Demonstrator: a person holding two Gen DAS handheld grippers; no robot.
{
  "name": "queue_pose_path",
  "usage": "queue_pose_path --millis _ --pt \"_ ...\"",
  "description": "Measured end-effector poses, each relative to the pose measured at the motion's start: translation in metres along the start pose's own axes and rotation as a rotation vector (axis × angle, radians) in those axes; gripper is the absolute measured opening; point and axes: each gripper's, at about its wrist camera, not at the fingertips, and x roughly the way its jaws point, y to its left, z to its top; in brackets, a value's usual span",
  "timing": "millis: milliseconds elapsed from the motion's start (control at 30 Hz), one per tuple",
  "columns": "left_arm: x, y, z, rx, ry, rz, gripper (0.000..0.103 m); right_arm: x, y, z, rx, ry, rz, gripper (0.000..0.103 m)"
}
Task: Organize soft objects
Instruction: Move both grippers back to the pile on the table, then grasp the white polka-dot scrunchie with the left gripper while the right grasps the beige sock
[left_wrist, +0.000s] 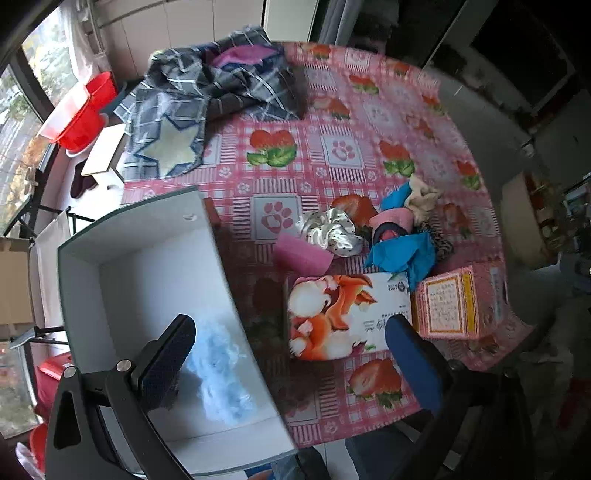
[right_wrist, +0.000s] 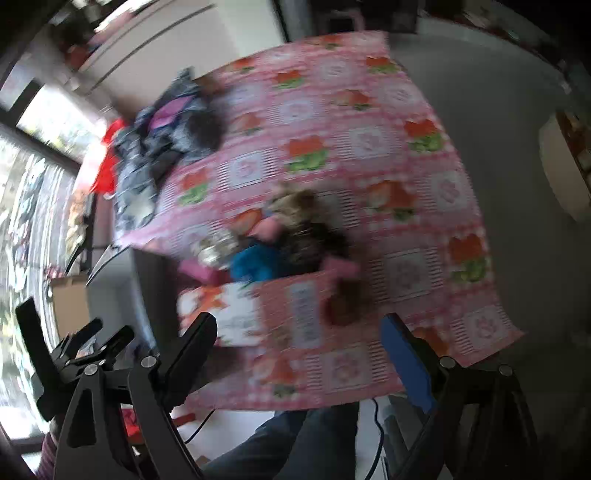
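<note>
i'm in a lived-in home: my bench wears a pink strawberry-and-pawprint tablecloth (left_wrist: 280, 155), a crumpled plaid blanket (left_wrist: 207, 92) lies at its far end, red plastic basins (left_wrist: 79, 110) sit beside a big window (left_wrist: 22, 122) with trees outside, and cardboard boxes (left_wrist: 14, 284) stand on the tiled floor
</note>
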Motion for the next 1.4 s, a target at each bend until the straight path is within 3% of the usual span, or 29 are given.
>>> queue_pose_path --millis 267,467,700,767,833,967,1033,1133,1267,1400 --pt "0.063 -0.03 0.047 0.028 0.124 0.098 0.103 0.073 -0.049 0.06 -0.009 0.17 0.034 0.091" --pt "0.12 -0.049 0.08 0.104 0.216 0.187 0.103 0.15 -0.025 0.095 -0.147 0.319 0.07 0.091" --pt "0.178 -0.06 0.097 0.152 0.382 0.161 0.103 0.216 0.001 0.116 -0.241 0.414 0.053 0.091" --pt "0.191 -0.063 0.096 0.173 0.444 0.148 0.098 0.227 0.002 0.123 -0.239 0.416 0.046 0.091" --pt "0.202 -0.066 0.097 0.195 0.479 0.16 0.079 0.236 -0.001 0.131 -0.232 0.414 0.022 0.091" --pt "0.217 -0.062 0.1 0.161 0.535 0.131 0.065 0.236 -0.024 0.152 -0.165 0.338 -0.049 0.091" --pt "0.219 -0.061 0.101 0.147 0.527 0.126 0.058 0.232 -0.041 0.162 -0.12 0.296 -0.086 0.091" --pt "0.214 -0.054 0.113 0.111 0.451 0.165 0.056 0.222 -0.07 0.172 -0.051 0.244 -0.156 0.091" --pt "0.201 -0.026 0.138 -0.038 0.326 0.195 0.056 0.211 -0.098 0.174 0.009 0.225 -0.133 0.091" --pt "0.181 -0.011 0.152 -0.076 0.263 0.169 0.074 0.202 -0.103 0.174 -0.036 0.233 -0.013 0.091"
